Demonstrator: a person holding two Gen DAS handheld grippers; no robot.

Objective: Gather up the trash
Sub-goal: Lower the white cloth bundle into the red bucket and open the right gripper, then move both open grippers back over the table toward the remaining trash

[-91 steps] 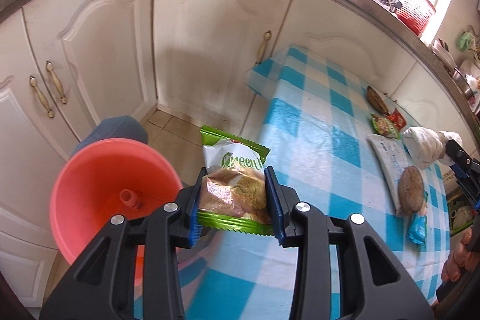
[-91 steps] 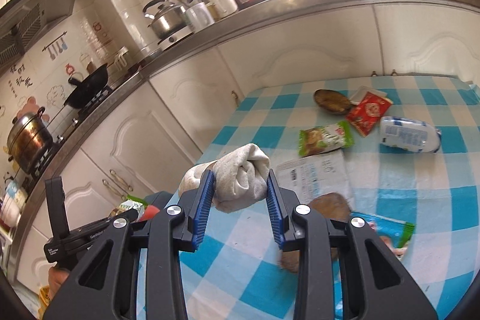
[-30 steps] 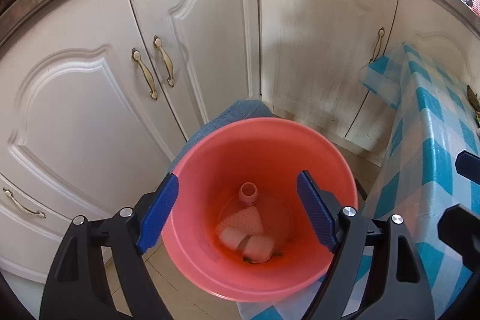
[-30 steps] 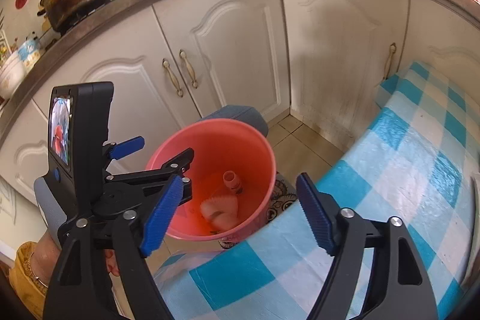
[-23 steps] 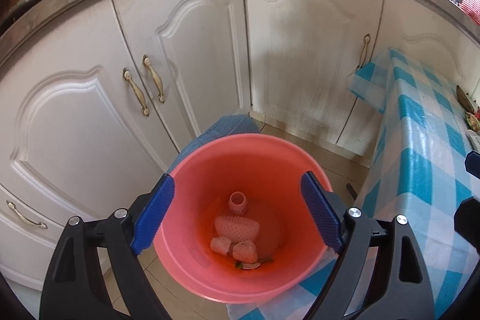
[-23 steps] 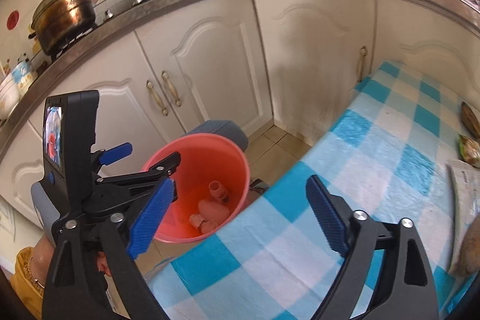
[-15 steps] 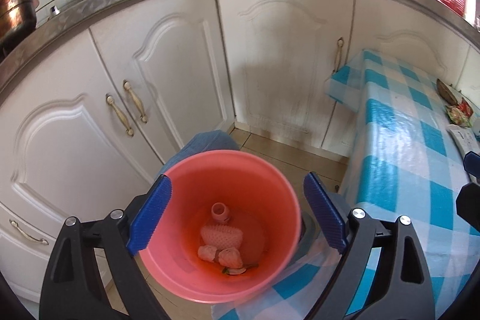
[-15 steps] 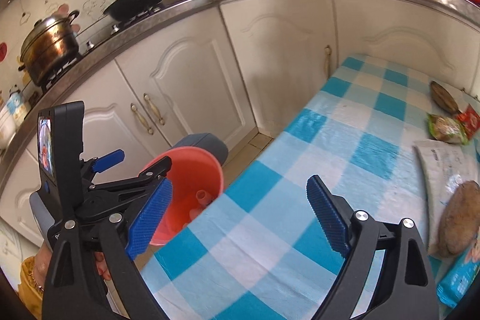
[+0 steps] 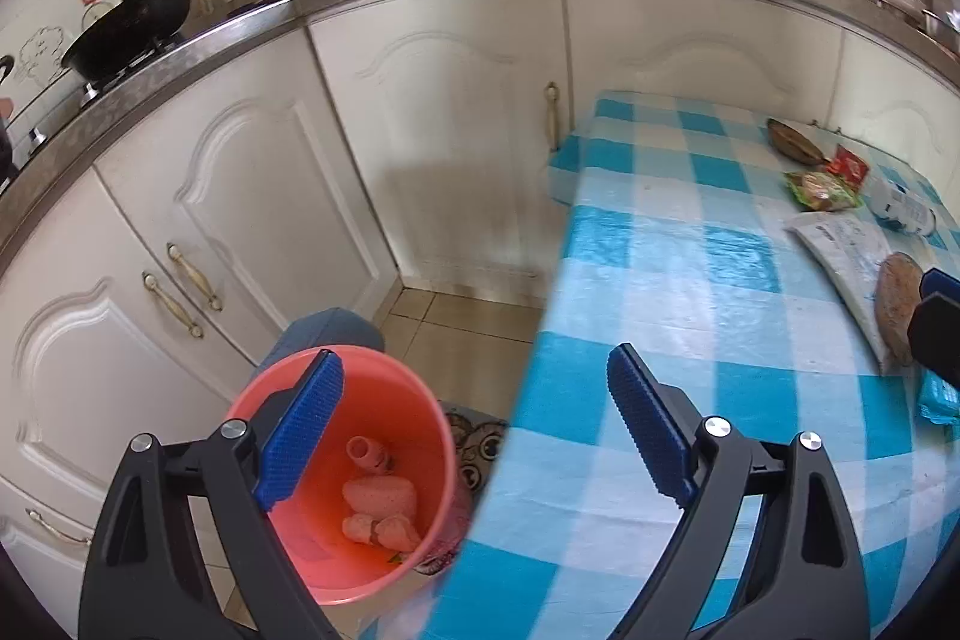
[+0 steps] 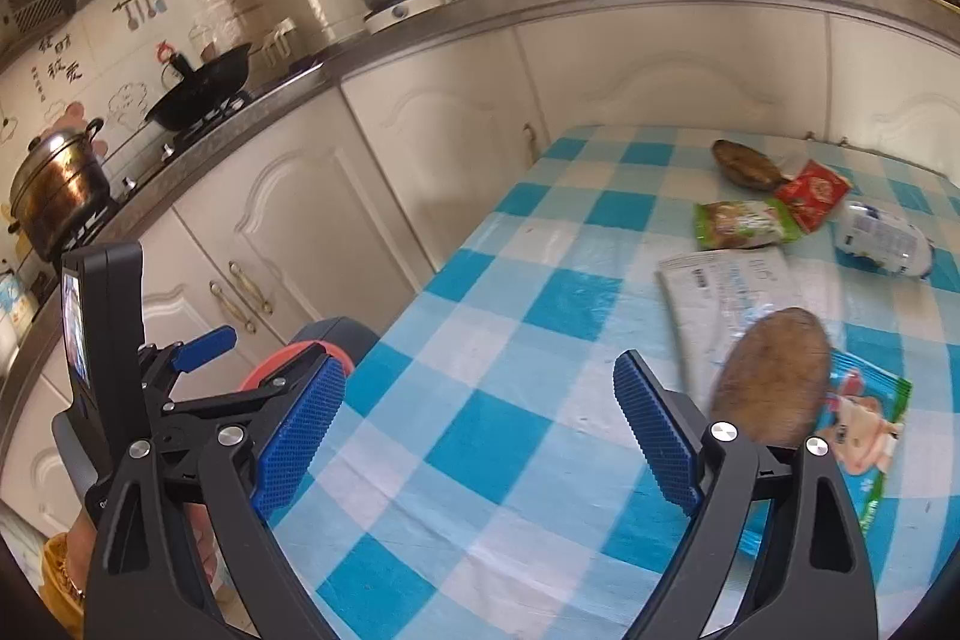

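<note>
left gripper: jaws spread wide, nothing between the pads, poised above the gap between bucket and table edge.
right gripper: jaws spread wide, empty, aimed across the checked tablecloth toward the litter.
pink bucket: on the floor just beside the table, by the white cabinets; crumpled pale scraps and a small bottle lying at the bottom (trash already in).
trash left on the table, far end: brown oval piece, nearest the right gripper, overlapping a blue cartoon packet; white printed sheet; green snack packet; red packet; white-and-blue wrapper; second brown piece farthest off.
step in hand, by judgement: between deposits, both tools free for a fresh pick.
next move, by judgement: reach to the nearest piece, pads either side, firm pinch, carry over the bucket rim (flat sheet and packets likely harder to lift off the cloth).
</note>
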